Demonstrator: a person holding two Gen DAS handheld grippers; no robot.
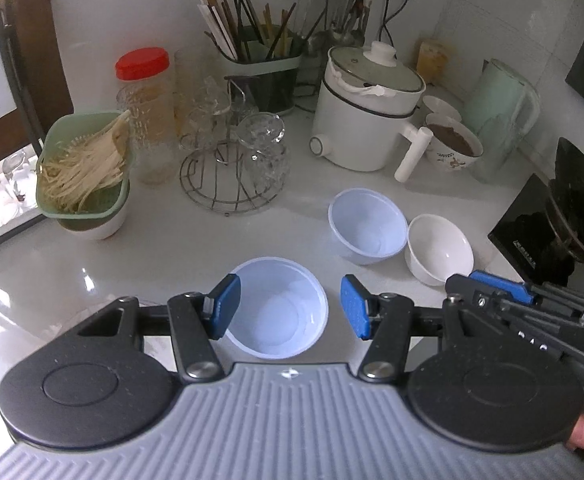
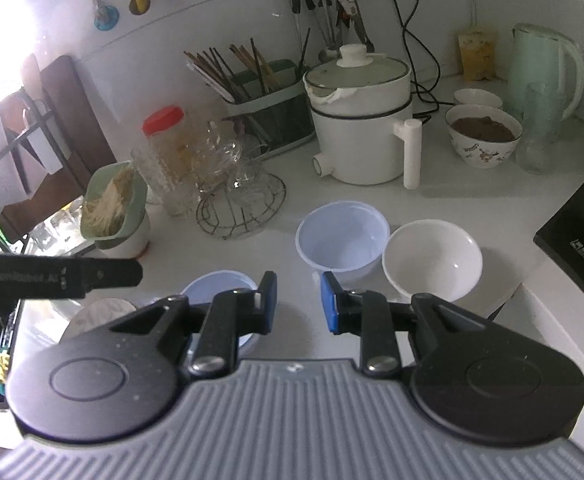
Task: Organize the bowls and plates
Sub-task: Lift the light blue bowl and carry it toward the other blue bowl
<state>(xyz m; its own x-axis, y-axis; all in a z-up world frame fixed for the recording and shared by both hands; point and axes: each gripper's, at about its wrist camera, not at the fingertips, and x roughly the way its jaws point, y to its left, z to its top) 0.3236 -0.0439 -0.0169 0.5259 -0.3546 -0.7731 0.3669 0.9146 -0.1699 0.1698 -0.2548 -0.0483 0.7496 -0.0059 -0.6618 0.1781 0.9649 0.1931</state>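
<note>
A pale blue plastic bowl (image 1: 278,312) stands upright on the white counter (image 1: 164,248), right under my left gripper (image 1: 290,306). That gripper is open; its left pad (image 1: 224,306) overlaps the bowl's left rim and the right pad stands clear of it. Farther right are a second pale blue bowl (image 1: 367,226) and a white bowl (image 1: 439,248), side by side. My right gripper (image 2: 297,304) hovers in front of this pair (image 2: 341,236) (image 2: 431,260), jaws a small gap apart with nothing between them. The near blue bowl (image 2: 212,284) is partly hidden behind its left finger.
A patterned plate (image 2: 100,312) lies at the near left. At the back stand a white electric pot (image 1: 365,120), a chopstick holder (image 1: 264,76), a wire rack of glasses (image 1: 232,160), a red-lidded jar (image 1: 146,112) and a green colander (image 1: 84,168). A black hob (image 2: 579,236) borders the right.
</note>
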